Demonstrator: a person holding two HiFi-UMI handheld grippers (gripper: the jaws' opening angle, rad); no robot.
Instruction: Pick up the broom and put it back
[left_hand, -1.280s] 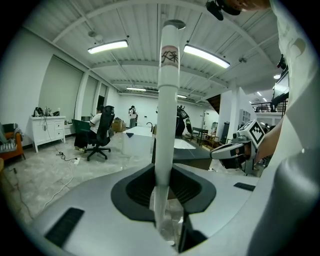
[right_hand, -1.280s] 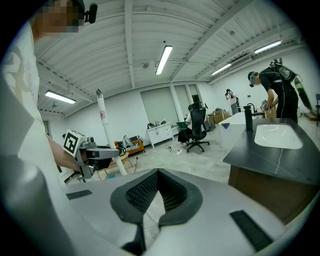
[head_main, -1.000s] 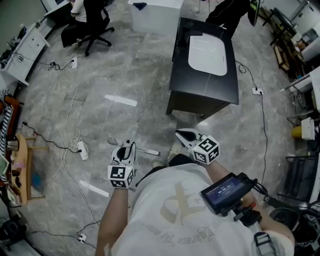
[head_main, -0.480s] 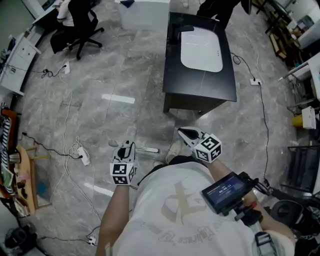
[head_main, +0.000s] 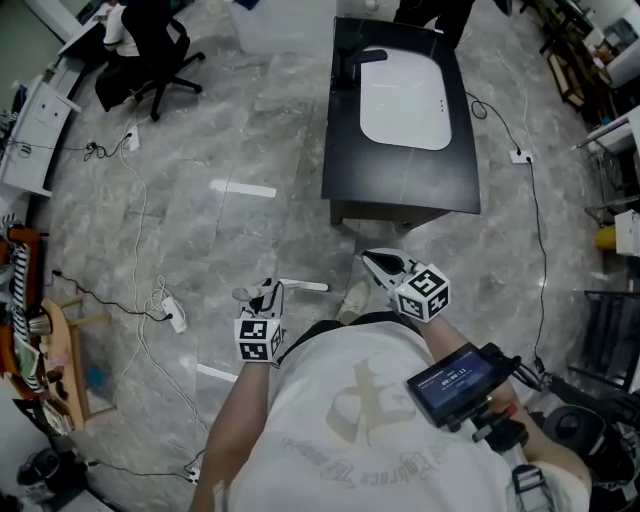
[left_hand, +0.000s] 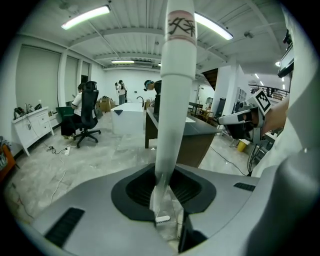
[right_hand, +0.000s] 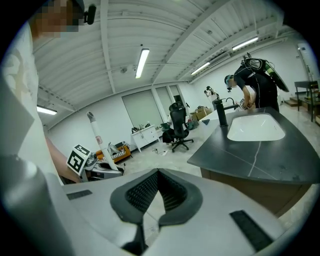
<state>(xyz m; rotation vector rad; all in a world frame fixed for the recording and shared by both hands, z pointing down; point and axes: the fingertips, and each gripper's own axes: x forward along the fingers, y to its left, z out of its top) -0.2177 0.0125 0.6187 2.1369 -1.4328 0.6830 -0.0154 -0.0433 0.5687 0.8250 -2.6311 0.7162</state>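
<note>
Both grippers have moved nearer the front edge of the black desk (head_main: 400, 185), and the person's body has moved forward with them. The left gripper (head_main: 266, 293) is clenched on the white broom (left_hand: 175, 100), whose handle rises steeply out of the jaws, a grip that suits carrying it back to its place. The right gripper (head_main: 372, 260) is closed and empty near the desk's front-left corner, apparently kept clear of the handle.

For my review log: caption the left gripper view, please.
Left claw clamped on a white broom handle, dark counter behind.
</note>
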